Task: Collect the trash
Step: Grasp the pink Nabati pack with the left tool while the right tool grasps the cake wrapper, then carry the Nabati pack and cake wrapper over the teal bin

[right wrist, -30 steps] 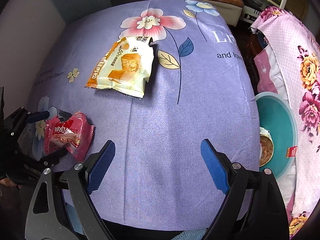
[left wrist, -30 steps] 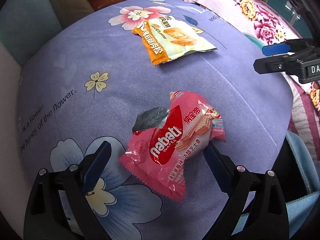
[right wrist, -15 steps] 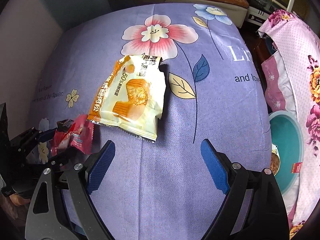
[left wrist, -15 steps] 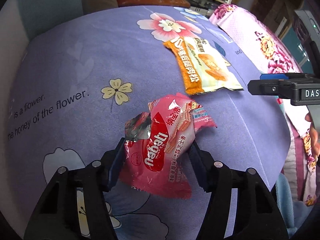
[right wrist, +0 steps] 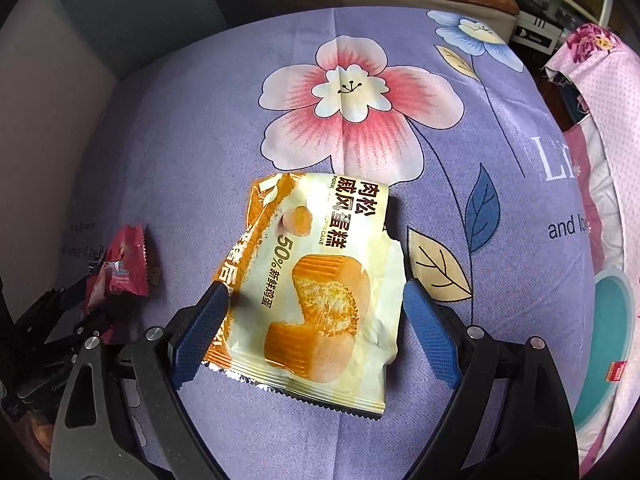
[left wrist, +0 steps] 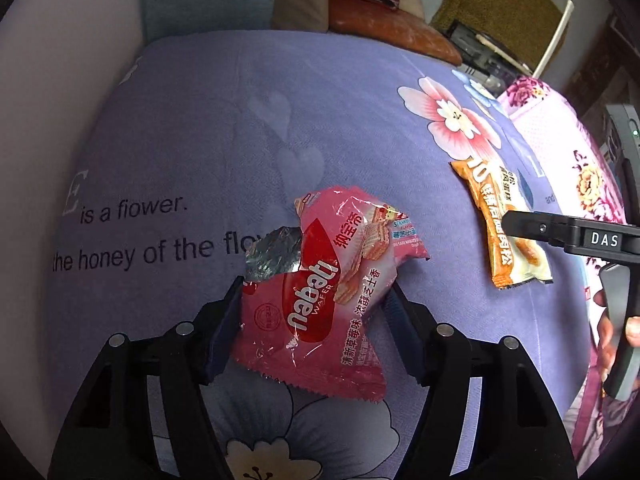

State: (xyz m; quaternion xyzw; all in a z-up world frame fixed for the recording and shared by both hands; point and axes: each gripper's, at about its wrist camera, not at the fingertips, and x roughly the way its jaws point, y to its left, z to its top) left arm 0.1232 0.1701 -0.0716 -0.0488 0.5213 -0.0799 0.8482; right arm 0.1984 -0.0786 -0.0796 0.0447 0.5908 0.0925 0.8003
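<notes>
Left gripper (left wrist: 316,320) pinches the crinkled pink foil wafer wrapper (left wrist: 328,304), jaws easing apart, above the purple floral tablecloth (left wrist: 192,140). Right gripper (right wrist: 316,312) spread wide, straddling the flat cream-and-orange cake wrapper (right wrist: 316,280) on the table, pads not pressing.

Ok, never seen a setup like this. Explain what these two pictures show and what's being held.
No robot here: a person holds a hand-operated two-finger gripper in each hand, each with a camera looking along its fingers. One picture is the left gripper's view. A pink wafer wrapper sits between its fingers, pressed at both sides, though the fingers are easing apart. The other picture is the right gripper's view. Its fingers are open astride a yellow cake wrapper, which lies flat on the purple flowered cloth. A teal bowl sits at the cloth's right edge.
</notes>
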